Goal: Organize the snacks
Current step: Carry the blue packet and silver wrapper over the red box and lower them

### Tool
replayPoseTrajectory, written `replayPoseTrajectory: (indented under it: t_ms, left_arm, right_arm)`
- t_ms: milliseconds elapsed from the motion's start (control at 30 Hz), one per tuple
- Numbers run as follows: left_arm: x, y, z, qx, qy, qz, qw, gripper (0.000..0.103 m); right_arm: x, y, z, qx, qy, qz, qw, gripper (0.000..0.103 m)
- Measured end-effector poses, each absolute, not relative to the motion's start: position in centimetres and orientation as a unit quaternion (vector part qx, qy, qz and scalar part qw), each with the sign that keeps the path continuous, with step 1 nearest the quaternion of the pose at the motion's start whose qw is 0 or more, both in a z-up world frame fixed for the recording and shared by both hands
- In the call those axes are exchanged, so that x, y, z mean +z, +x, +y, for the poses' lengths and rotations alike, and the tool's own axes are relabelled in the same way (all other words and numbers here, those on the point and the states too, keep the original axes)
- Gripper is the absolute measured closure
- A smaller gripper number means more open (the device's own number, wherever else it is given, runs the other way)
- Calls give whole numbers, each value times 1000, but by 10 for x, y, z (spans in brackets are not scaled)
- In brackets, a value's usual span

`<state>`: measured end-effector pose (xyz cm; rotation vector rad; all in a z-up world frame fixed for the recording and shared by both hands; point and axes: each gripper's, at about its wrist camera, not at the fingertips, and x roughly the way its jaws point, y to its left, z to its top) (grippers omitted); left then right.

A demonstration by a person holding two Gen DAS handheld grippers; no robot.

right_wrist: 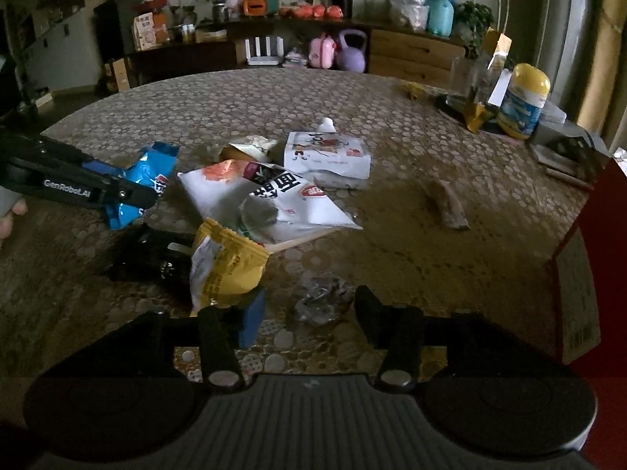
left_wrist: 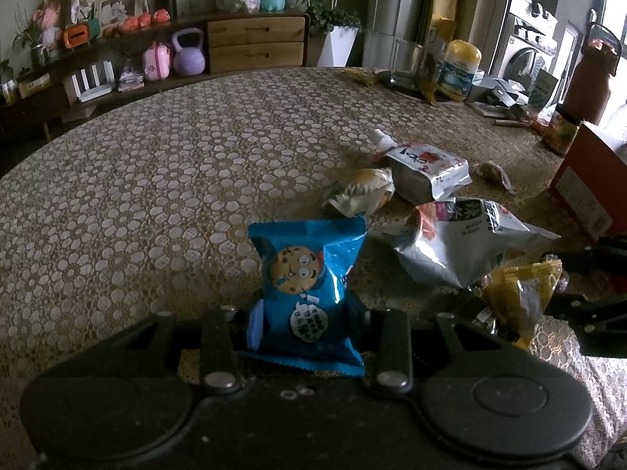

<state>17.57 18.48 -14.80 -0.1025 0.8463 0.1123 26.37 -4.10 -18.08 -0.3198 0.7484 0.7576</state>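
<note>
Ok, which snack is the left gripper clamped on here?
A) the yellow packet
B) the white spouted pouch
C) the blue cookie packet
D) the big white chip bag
C: the left gripper has its fingers pressed on both sides of the blue cookie packet.

A dim room: a long wooden sideboard (left_wrist: pixel 254 41) stands behind the lace-covered table (left_wrist: pixel 137 180).

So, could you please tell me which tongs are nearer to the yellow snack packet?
Right. The right tongs are open with the yellow snack packet at their left finger. The left tongs are off to its side, shut on the blue cookie packet.
</note>
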Motion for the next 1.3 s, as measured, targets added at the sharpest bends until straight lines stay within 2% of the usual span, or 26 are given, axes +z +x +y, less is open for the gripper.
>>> replayPoseTrajectory:
  t_ms: [67,367,633,1033,1300]
  left_arm:
    - [-148,176,184,56,-46,410,909,65]
    - [-143,171,182,64,-52,407,910,65]
    - [-109,158,162,48,-68,387,918,65]
    - [-44,146,81,-25,-57,346,936,65]
    - [-22,157,11,-78,-25,329,941,65]
  right_arm:
    - [-180,263,-43,355,-147,355,852,69]
    - [-171,253,-60,323,-125,359,867,70]
    - [-135,229,-93,300,-105,352,880,70]
    - [-80,199,-150,274,-74,326,902,70]
    - [-51,195,-194,237,-64,306,920,70]
